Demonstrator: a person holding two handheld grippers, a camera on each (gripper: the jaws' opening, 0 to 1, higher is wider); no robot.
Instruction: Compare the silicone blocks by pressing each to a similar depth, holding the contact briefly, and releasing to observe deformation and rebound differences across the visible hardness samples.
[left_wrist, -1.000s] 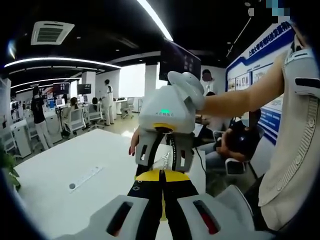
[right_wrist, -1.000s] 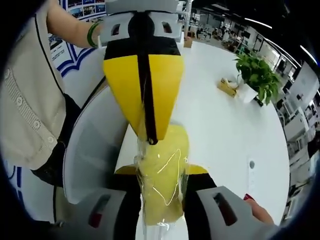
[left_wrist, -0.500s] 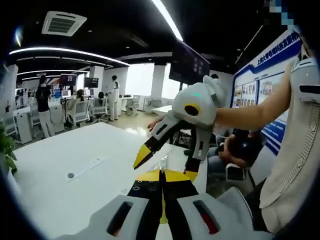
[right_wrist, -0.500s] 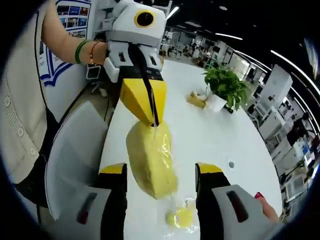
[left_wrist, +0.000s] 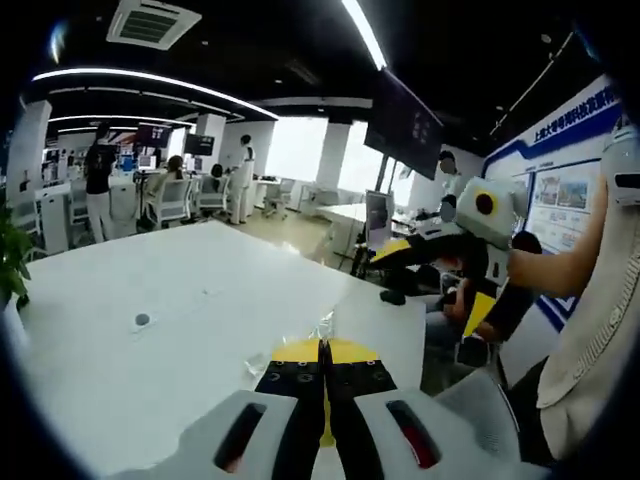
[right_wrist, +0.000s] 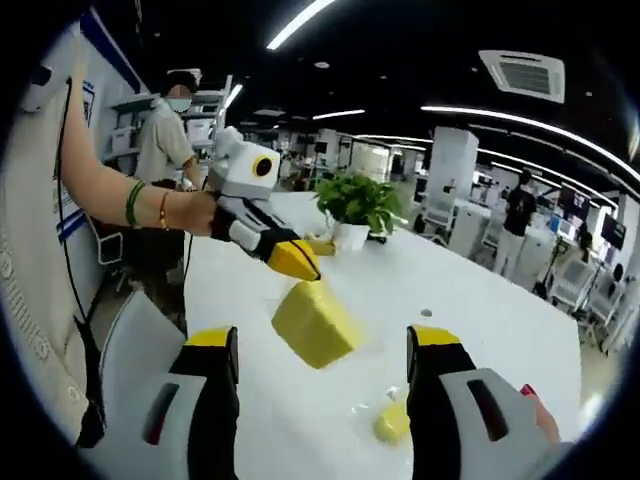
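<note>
The white table (right_wrist: 480, 300) spreads wide under both views. In the right gripper view a potted plant (right_wrist: 357, 205) stands at its far end. Nearer, the left gripper (right_wrist: 297, 262) — jaws pressed together on the bagged yellow silicone block (right_wrist: 314, 323) — dangles it above the tabletop. The right gripper (right_wrist: 325, 350) has its jaws spread wide (holding nothing). A smaller yellow block (right_wrist: 393, 422) lies on the table.

Your left gripper (right_wrist: 283, 255) has a white housing, black links and yellow-tipped jaws. Your right gripper (left_wrist: 430, 275) matches. You wear a cream knit top (left_wrist: 600, 330) and green and orange bracelets (right_wrist: 145, 204).
</note>
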